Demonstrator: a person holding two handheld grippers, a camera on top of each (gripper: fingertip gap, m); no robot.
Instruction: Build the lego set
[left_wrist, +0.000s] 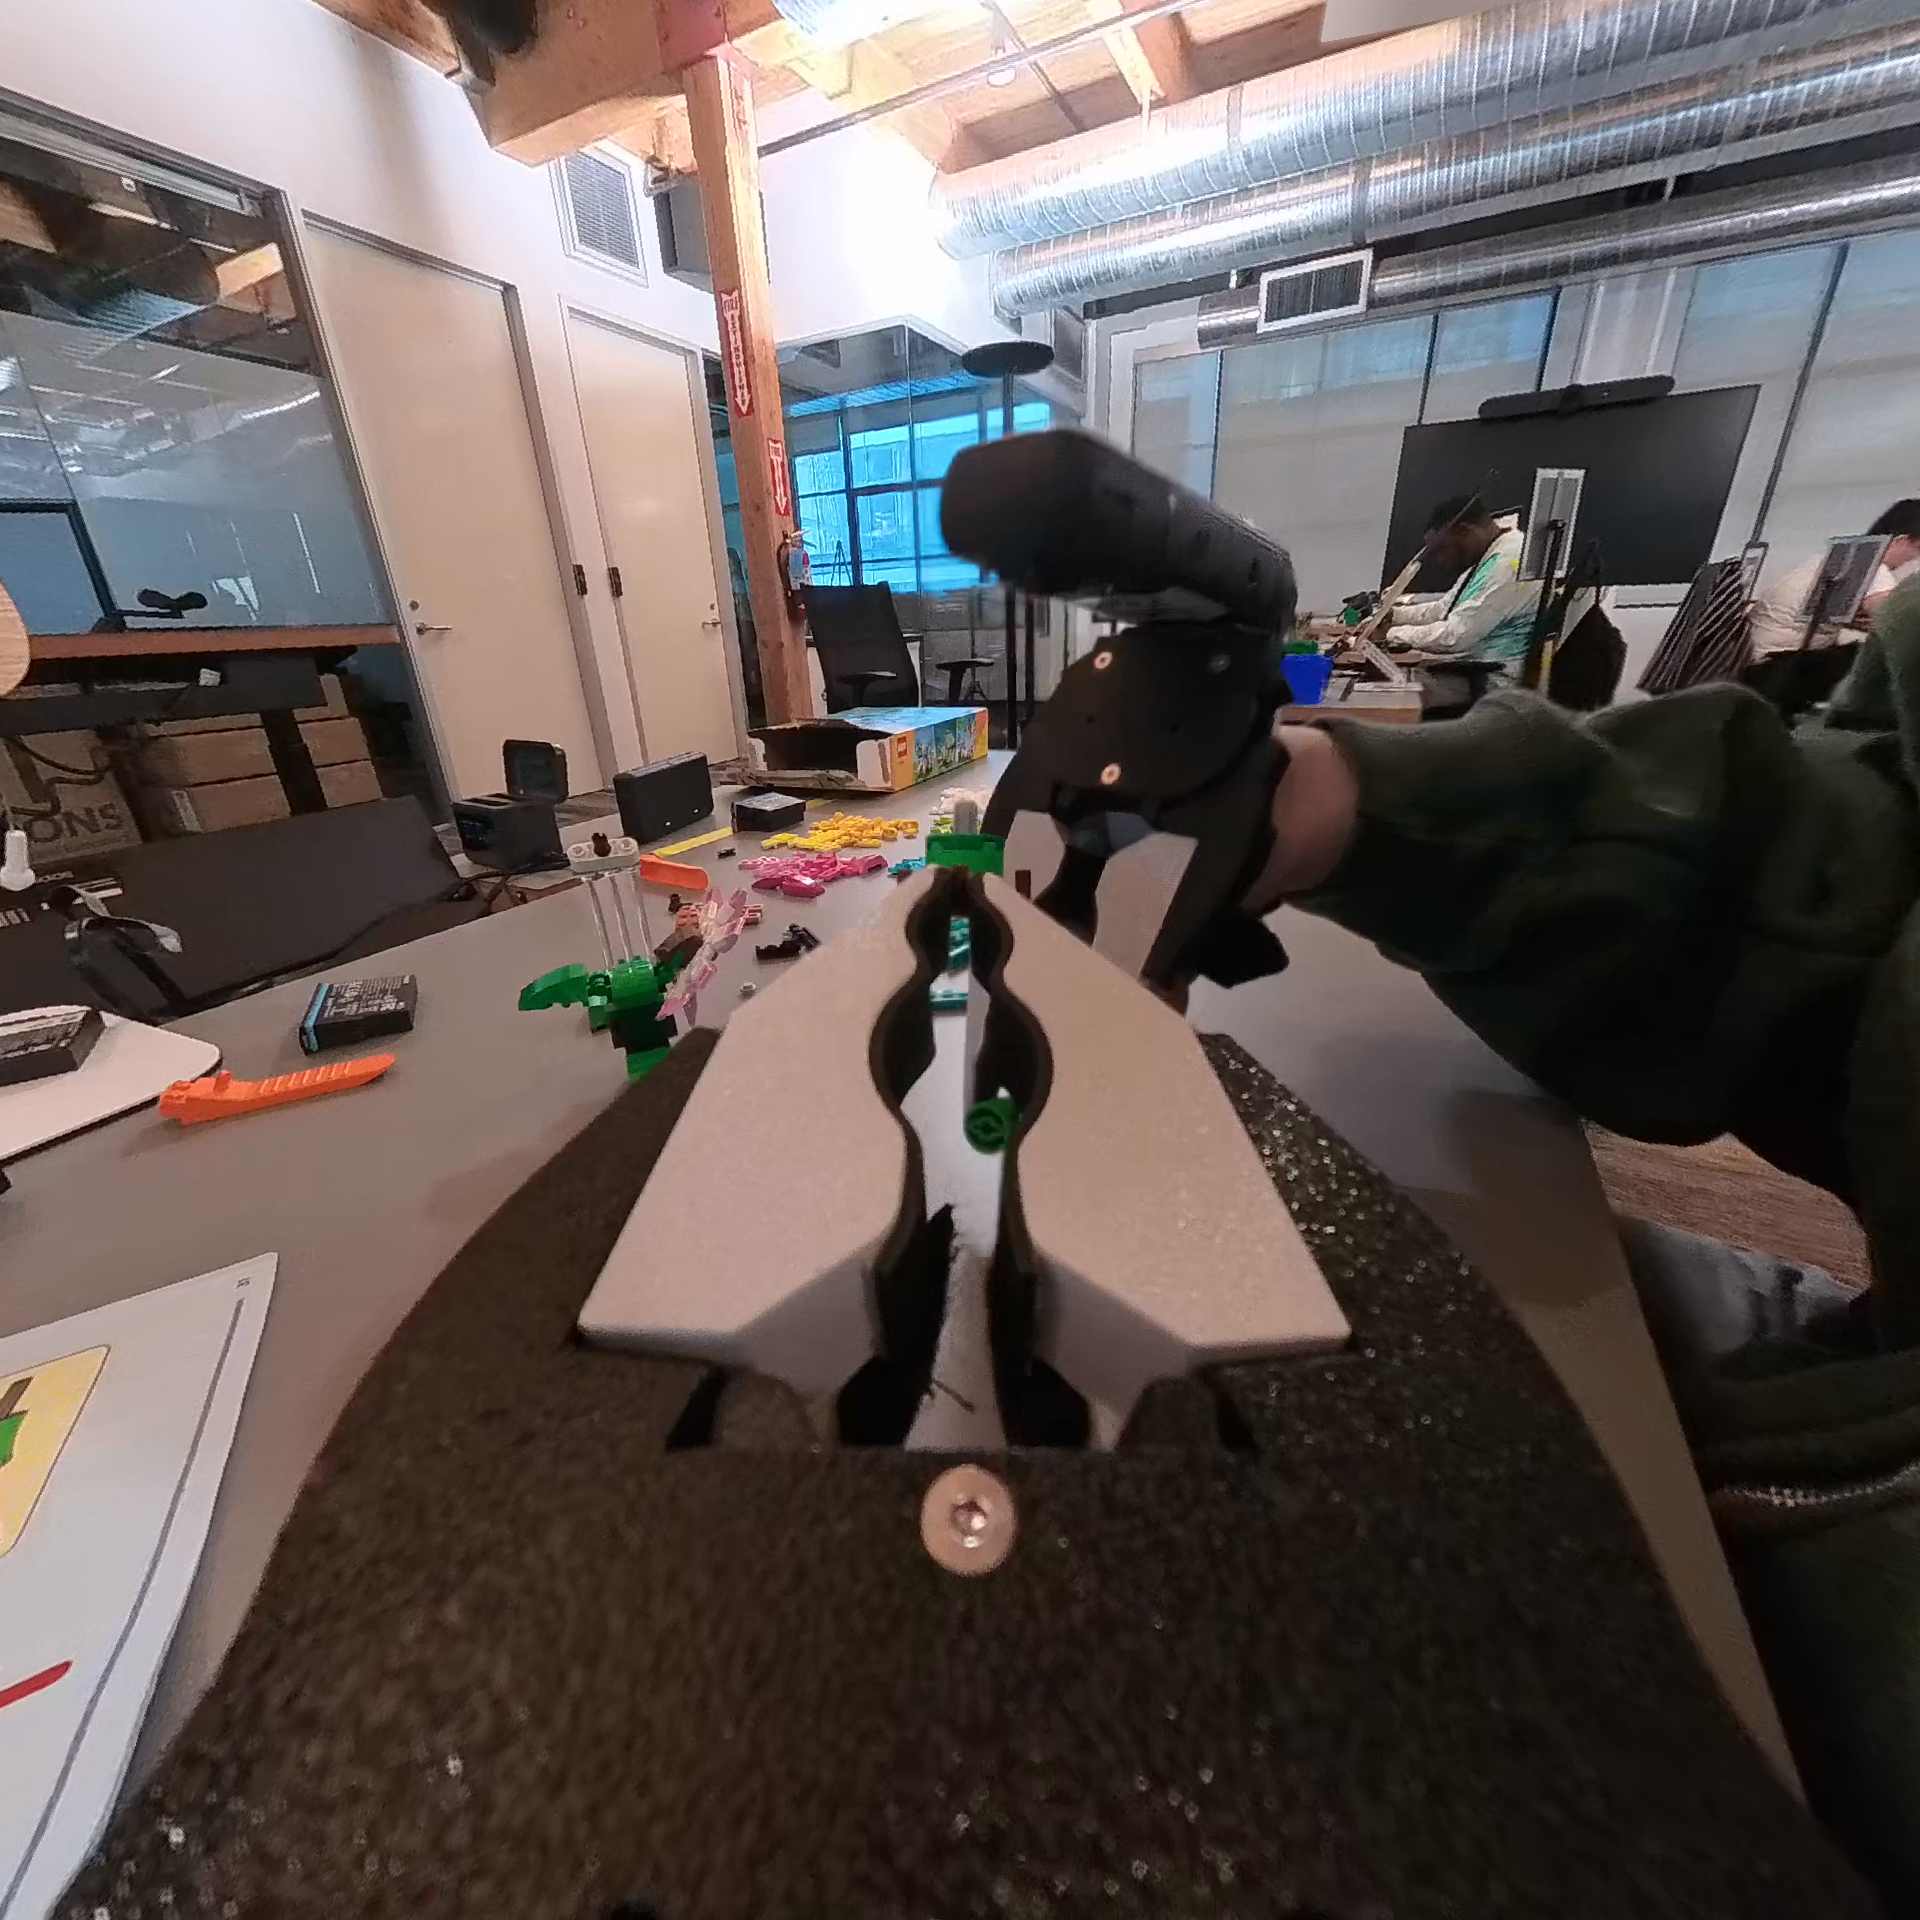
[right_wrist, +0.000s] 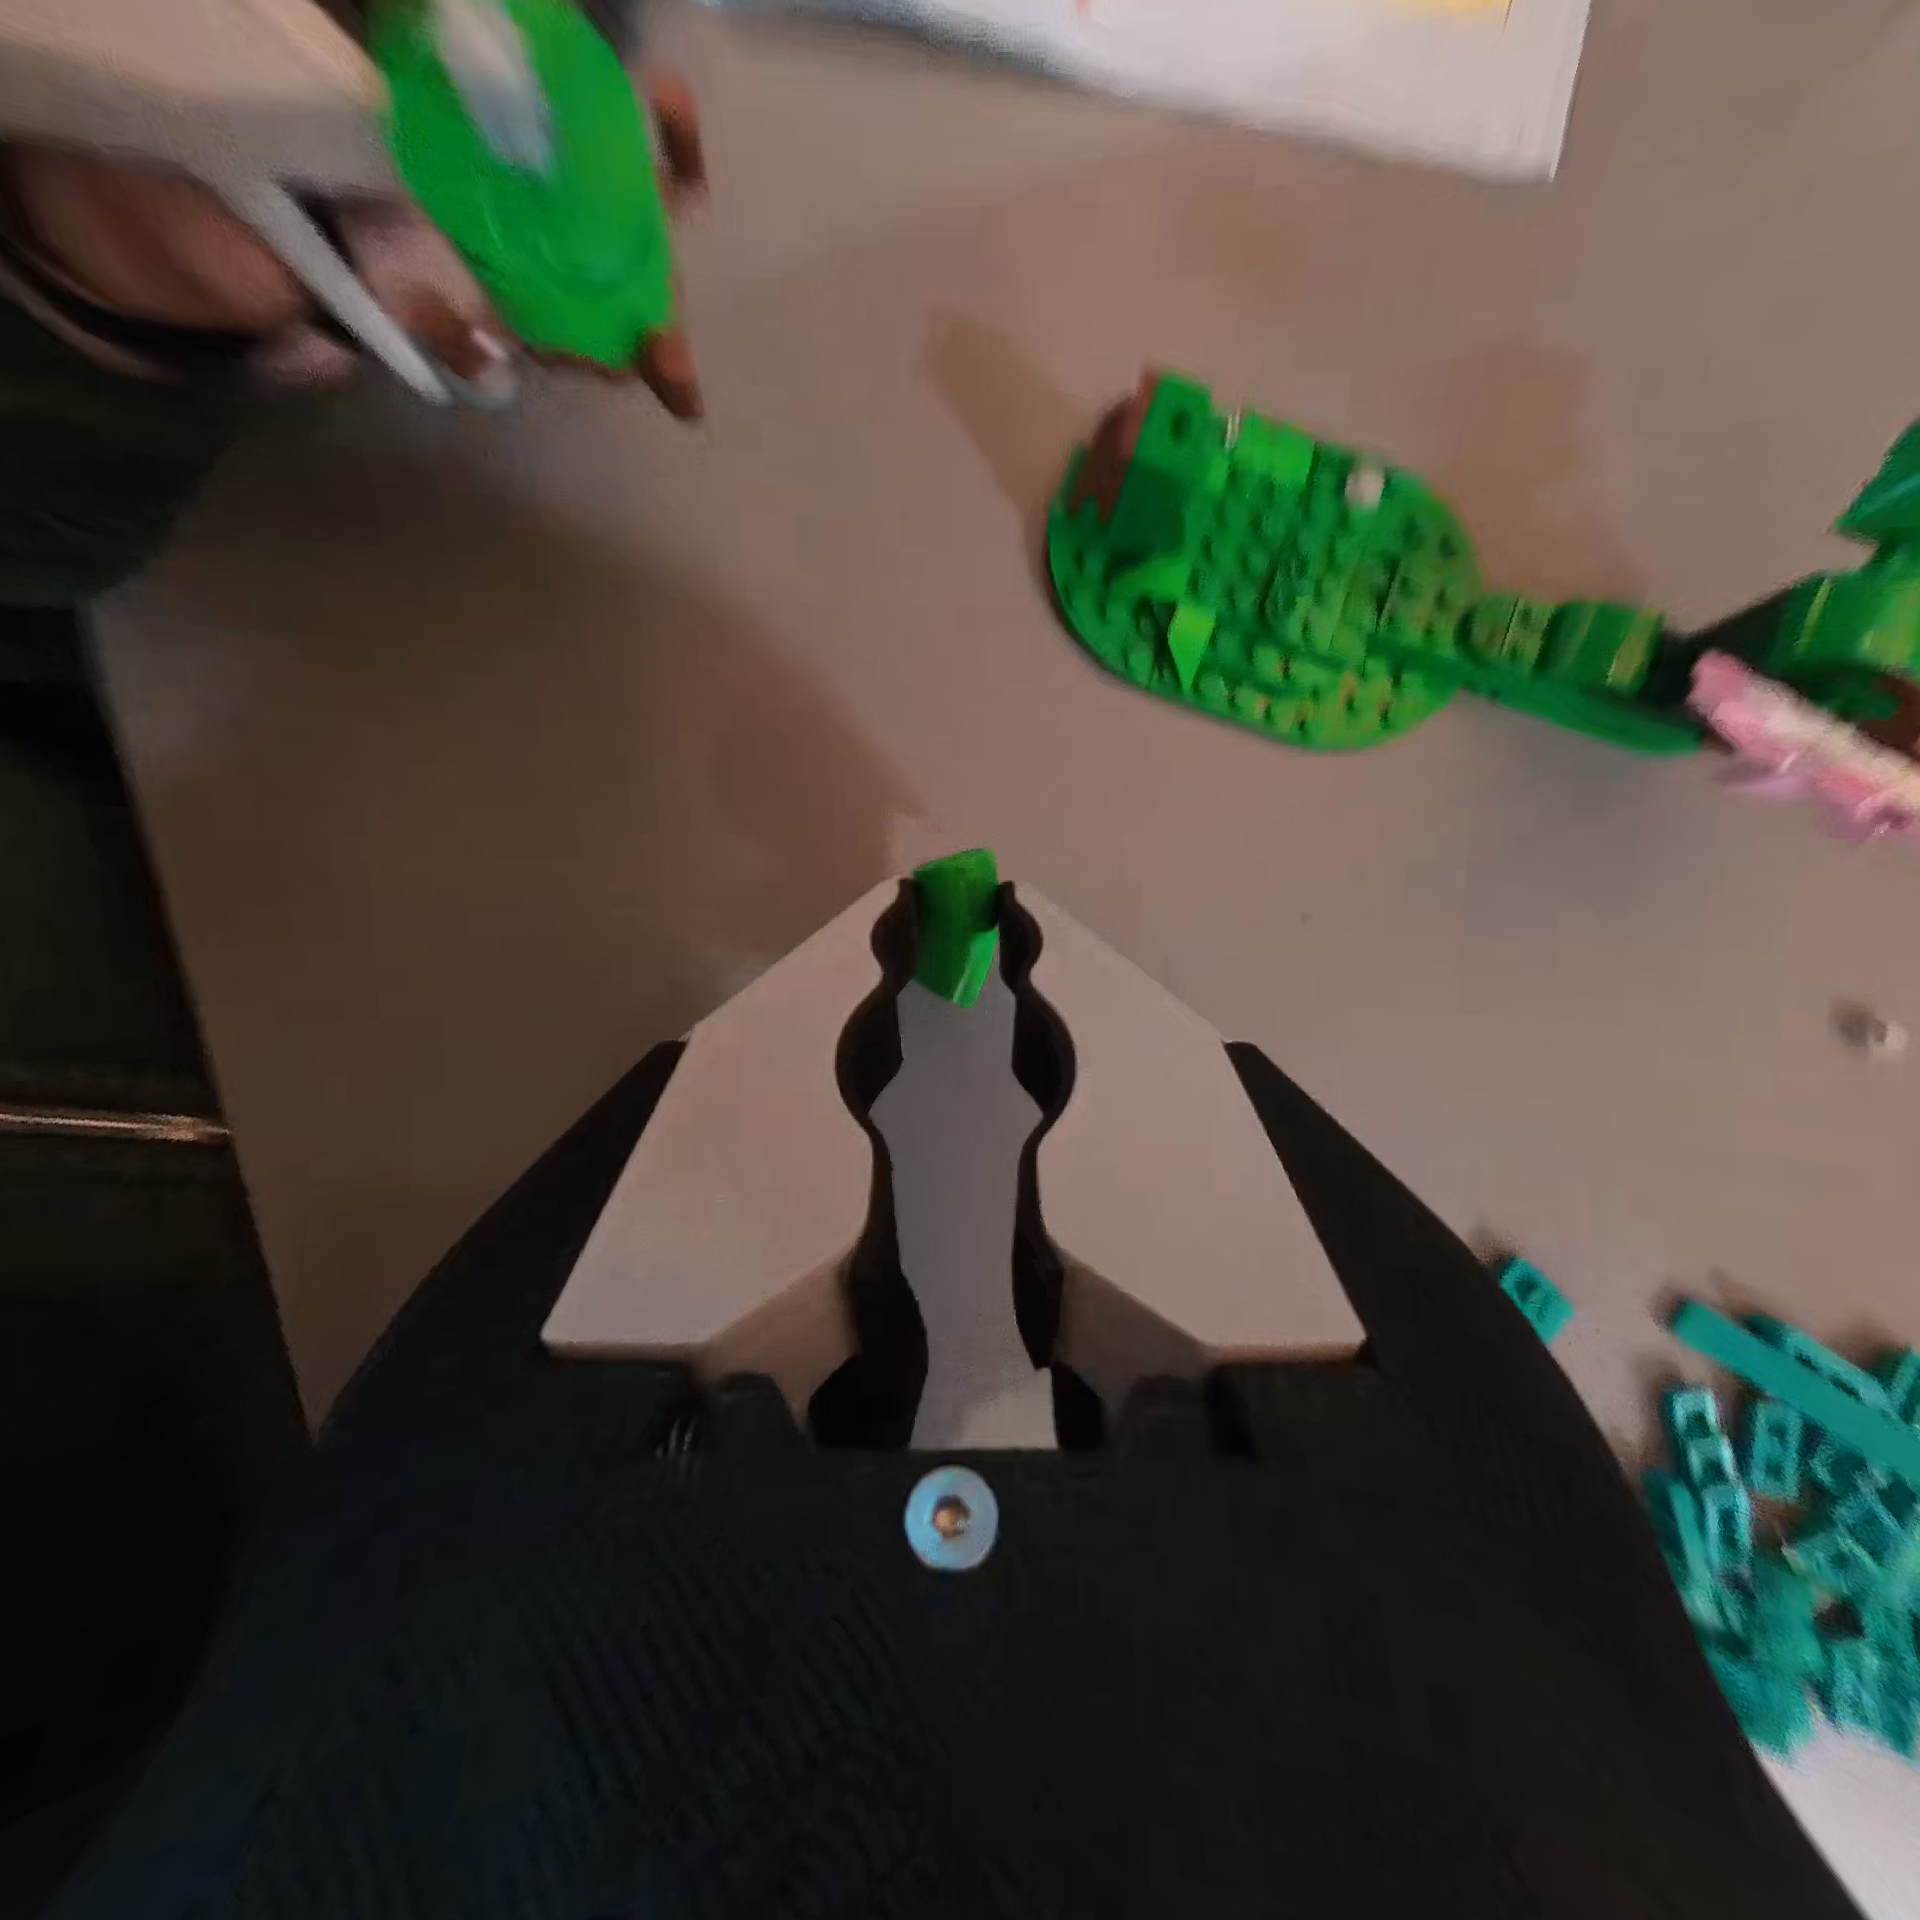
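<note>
- The right gripper (right_wrist: 954, 894) pinches a small bright green sloped plastic brick (right_wrist: 954, 928) at its fingertips.
- The left gripper (left_wrist: 961, 883) is clamped on a round green studded plate (left_wrist: 964, 850), held above the grey table (left_wrist: 312, 1174).
- A green oval baseplate build (right_wrist: 1262, 582) lies on the table beyond; teal pieces (right_wrist: 1787, 1496) are piled at right.

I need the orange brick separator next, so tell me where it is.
In the left wrist view the orange separator lies flat on the grey table, left of the left gripper, just below a small dark battery.
</note>
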